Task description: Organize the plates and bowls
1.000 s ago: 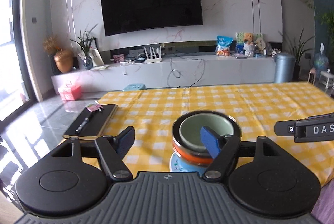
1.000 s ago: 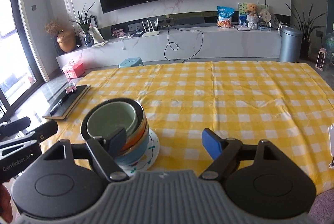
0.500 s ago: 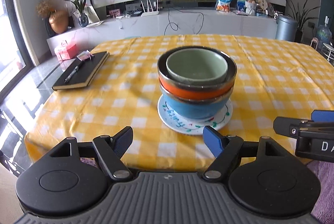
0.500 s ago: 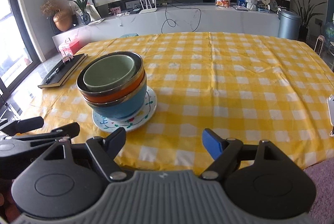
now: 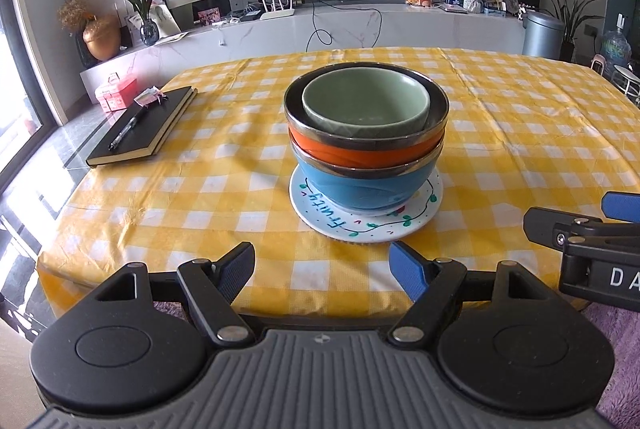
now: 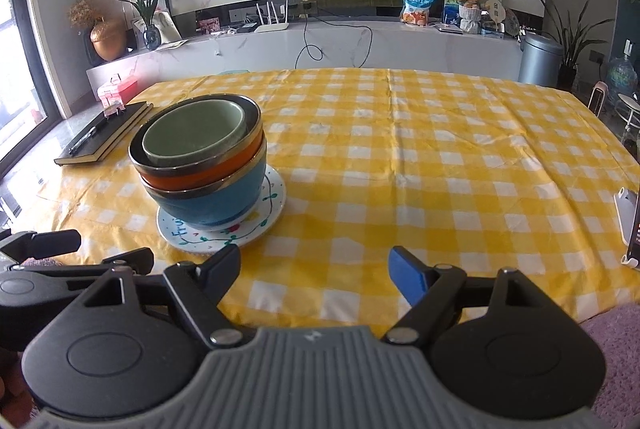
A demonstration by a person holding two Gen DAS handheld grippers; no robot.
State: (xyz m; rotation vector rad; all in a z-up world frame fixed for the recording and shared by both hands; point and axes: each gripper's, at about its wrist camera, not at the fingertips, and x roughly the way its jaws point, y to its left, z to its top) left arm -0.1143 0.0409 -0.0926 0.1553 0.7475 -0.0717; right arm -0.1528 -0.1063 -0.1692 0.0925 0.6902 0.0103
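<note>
A stack of three bowls stands on a white decorated plate (image 5: pixel 372 225) on the yellow checked table: a green bowl (image 5: pixel 366 103) inside an orange bowl (image 5: pixel 360 153) inside a blue bowl (image 5: pixel 360 185). The stack also shows in the right wrist view (image 6: pixel 200 157), at the left, on the plate (image 6: pixel 268 213). My left gripper (image 5: pixel 322 265) is open and empty, over the table's near edge, short of the plate. My right gripper (image 6: pixel 314 269) is open and empty, near the table's front edge, to the right of the stack.
A black notebook with a pen (image 5: pixel 140 129) lies at the table's left edge. A white object (image 6: pixel 630 225) stands at the table's right edge. Beyond the table are a TV wall, a low cabinet and a grey bin (image 5: pixel 542 33).
Both grippers have pulled back from the bowl stack toward the table's near edge and sit higher. The stack and plate have not moved. Both stay open.
</note>
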